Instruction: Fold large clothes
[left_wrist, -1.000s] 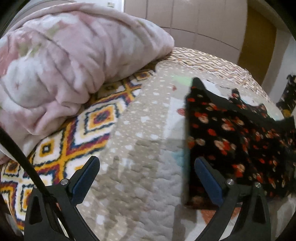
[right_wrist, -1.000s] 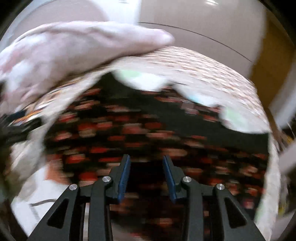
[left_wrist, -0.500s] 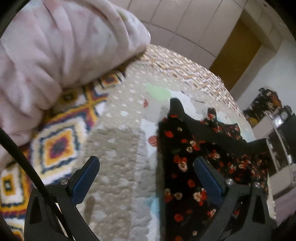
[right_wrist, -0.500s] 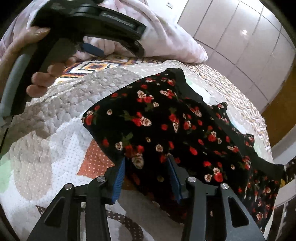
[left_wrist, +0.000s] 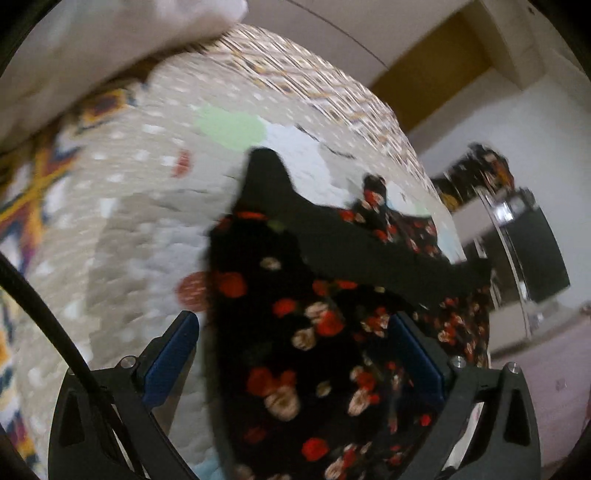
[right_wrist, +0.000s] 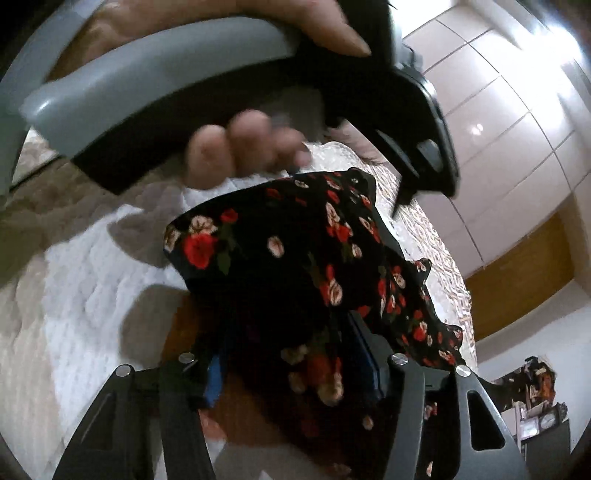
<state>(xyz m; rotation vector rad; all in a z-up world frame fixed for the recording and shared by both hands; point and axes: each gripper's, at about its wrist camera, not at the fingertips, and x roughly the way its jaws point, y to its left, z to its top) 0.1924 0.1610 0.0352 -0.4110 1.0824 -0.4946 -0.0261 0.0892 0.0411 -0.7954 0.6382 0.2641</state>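
A black garment with red and cream flowers (left_wrist: 314, 332) lies on the quilted bedspread (left_wrist: 140, 229). My left gripper (left_wrist: 295, 350) is open, its blue-padded fingers spread either side of the garment's near edge, just above it. In the right wrist view my right gripper (right_wrist: 291, 358) is shut on a bunched fold of the same garment (right_wrist: 295, 251) and holds it lifted off the bed. The left gripper's grey handle and the hand on it (right_wrist: 166, 85) fill the top of that view.
A pink blanket pile (left_wrist: 92, 44) lies at the far left of the bed. A white wardrobe (right_wrist: 498, 122) and a brown door (right_wrist: 524, 266) stand behind. More floral clothes (left_wrist: 480, 170) hang beside a dark cabinet (left_wrist: 528, 251) at the right.
My left gripper has swung right and now straddles the garment's edge. My right gripper has raised the fold it holds, and the left gripper's handle has come close above it.
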